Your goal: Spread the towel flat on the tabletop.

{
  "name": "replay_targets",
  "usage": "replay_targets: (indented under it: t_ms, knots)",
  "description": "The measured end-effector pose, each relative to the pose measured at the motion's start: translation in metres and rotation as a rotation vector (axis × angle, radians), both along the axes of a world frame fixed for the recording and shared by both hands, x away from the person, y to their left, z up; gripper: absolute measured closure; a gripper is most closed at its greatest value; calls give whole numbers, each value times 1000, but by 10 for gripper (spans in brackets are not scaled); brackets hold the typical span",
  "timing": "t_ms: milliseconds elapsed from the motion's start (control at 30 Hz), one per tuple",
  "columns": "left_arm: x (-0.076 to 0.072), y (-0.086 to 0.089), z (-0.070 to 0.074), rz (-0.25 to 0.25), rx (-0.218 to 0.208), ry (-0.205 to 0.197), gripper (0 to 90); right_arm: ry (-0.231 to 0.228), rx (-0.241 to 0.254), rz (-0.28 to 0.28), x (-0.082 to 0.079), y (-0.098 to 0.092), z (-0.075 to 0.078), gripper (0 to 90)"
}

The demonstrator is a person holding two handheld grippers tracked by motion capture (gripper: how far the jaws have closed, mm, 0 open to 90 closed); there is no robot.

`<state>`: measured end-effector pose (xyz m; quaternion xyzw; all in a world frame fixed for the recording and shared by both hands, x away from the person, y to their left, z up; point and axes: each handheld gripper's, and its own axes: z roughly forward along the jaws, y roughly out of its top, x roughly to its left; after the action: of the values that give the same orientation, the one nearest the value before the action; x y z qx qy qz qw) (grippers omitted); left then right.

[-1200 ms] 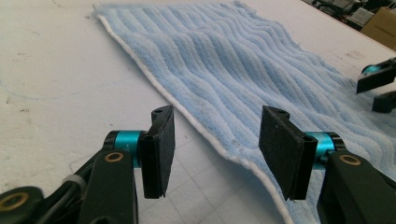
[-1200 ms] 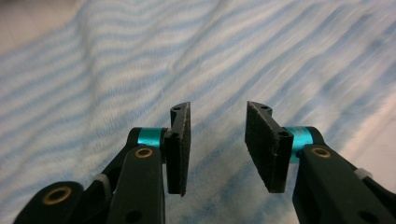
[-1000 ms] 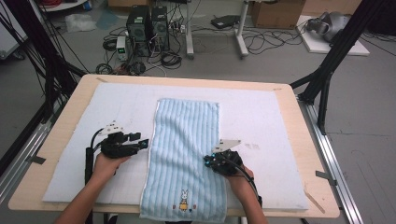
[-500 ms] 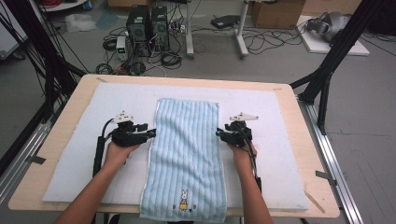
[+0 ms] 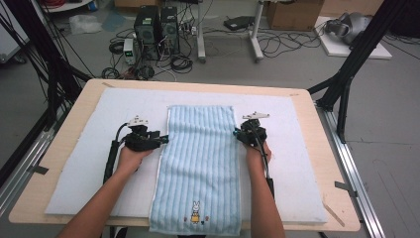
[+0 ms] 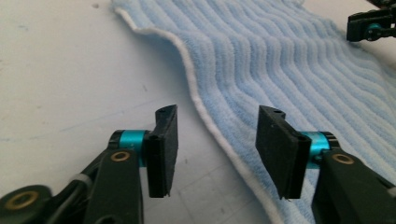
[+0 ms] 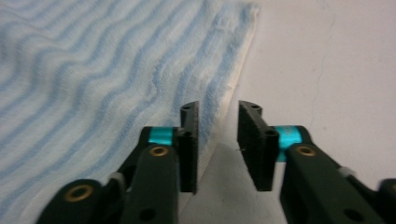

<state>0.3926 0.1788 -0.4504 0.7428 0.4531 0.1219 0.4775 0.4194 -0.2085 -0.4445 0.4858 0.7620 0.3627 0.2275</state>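
A light blue striped towel [image 5: 200, 163] lies lengthwise on the white mat [image 5: 84, 163], its bunny embroidery [image 5: 196, 210] at the near end. My left gripper [image 5: 162, 140] lies level at the towel's left side. Its jaws [image 6: 219, 140] stand apart and have just been closing, with the towel's white edge [image 6: 212, 128] between them, untouched by the pads. My right gripper [image 5: 237, 133] is at the towel's right side. Its jaws [image 7: 218, 140] have a narrow gap and have just been closing; the towel's hem [image 7: 236, 74] runs into the gap, not pinched. The right gripper's tips [image 6: 371, 25] show beyond the towel.
The mat covers a wooden table [image 5: 317, 124]. Black frame posts [image 5: 346, 74] stand at both back corners. Beyond the far edge, computer towers [image 5: 156, 27], cables and boxes sit on the floor. Bare mat lies left and right of the towel.
The right gripper left the towel's near right part, moved away from me to its right edge and opened. The left gripper moved farther and rightward to the left edge.
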Motion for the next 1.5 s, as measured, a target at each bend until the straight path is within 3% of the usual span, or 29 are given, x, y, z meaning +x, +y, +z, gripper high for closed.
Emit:
replay_targets:
  t_ms: [67,100,167,200,267,400,500,567,633,667,767,967,1033,1200,1333,1500]
  knots:
    - [3,-5,-1,-17,26,17,529,-18,36,5,-7,-5,3,606]
    - [5,-10,-2,-34,66,33,538,-11,43,11,-9,-7,5,581]
    - [4,-17,-1,-50,116,7,571,-24,46,18,-15,-11,10,570]
    - [4,-20,-1,-70,146,-3,664,-44,53,15,-20,-13,13,563]
    - [1,-25,0,-101,226,-66,841,-52,61,18,-25,-17,16,542]
    - [2,-21,1,-57,249,-63,871,-72,56,27,-40,-26,21,535]
    - [4,-13,2,-32,228,-49,859,-80,57,42,-52,-33,20,522]
    - [3,-8,4,-15,196,-46,722,-81,64,44,-60,-38,20,507]
    - [0,0,6,-1,118,-53,525,-93,82,58,-70,-41,20,475]
    - [-2,3,7,-8,92,-57,471,-96,82,64,-75,-42,20,452]
    - [-16,15,11,-42,-2,-109,372,-112,96,105,-87,-43,21,386]
    - [-37,27,22,-92,-82,-192,181,-158,108,150,-107,-41,29,184]
    - [-46,30,25,-114,-115,-221,177,-172,97,146,-111,-41,29,118]
    - [-57,35,22,-138,-135,-249,180,-199,105,178,-119,-43,30,117]
    - [-57,38,19,-136,-137,-237,185,-226,119,159,-121,-45,31,115]
    - [-60,44,17,-116,-131,-238,195,-220,120,141,-120,-46,29,115]
